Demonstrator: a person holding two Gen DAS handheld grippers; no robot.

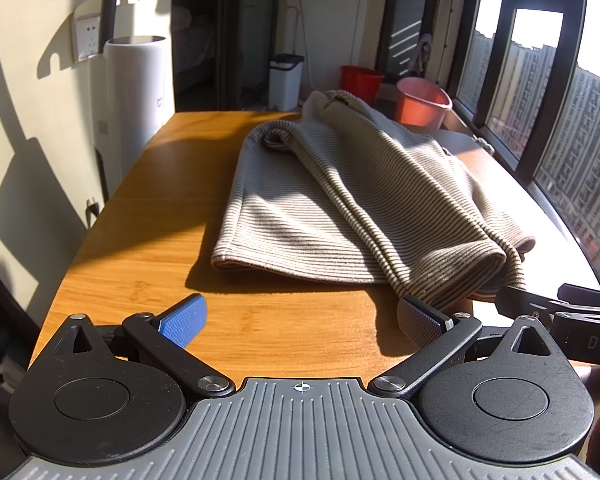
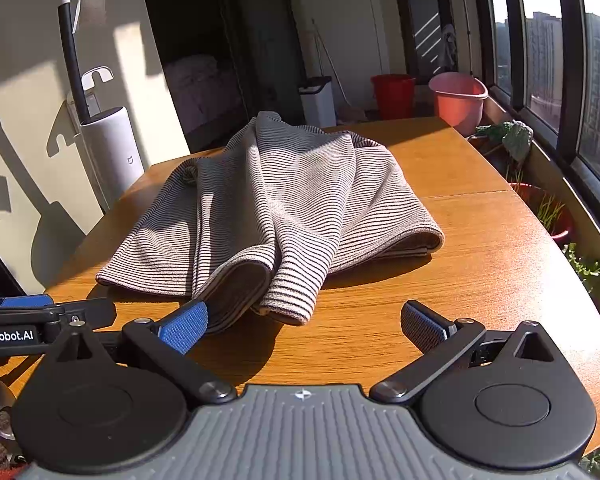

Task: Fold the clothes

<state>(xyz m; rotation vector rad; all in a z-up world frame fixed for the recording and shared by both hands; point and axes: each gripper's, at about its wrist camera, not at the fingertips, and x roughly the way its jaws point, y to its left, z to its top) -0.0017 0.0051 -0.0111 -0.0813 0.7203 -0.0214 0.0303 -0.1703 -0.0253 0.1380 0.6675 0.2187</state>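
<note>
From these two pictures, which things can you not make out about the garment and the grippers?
- Underside of the striped garment: both views, hidden by its own folds.
- Right gripper fingertips: left wrist view, cut off behind the cloth.
- Left gripper: right wrist view, cut off by the left edge.
- Room behind the doorway: too dark.

Your left gripper (image 1: 300,322) sat low and level with its jaws spread wide, gripping nothing. Your right gripper (image 2: 304,322) was level just beside it, jaws equally wide apart, its blue fingertip (image 2: 184,326) touching cloth without any pinch.
</note>
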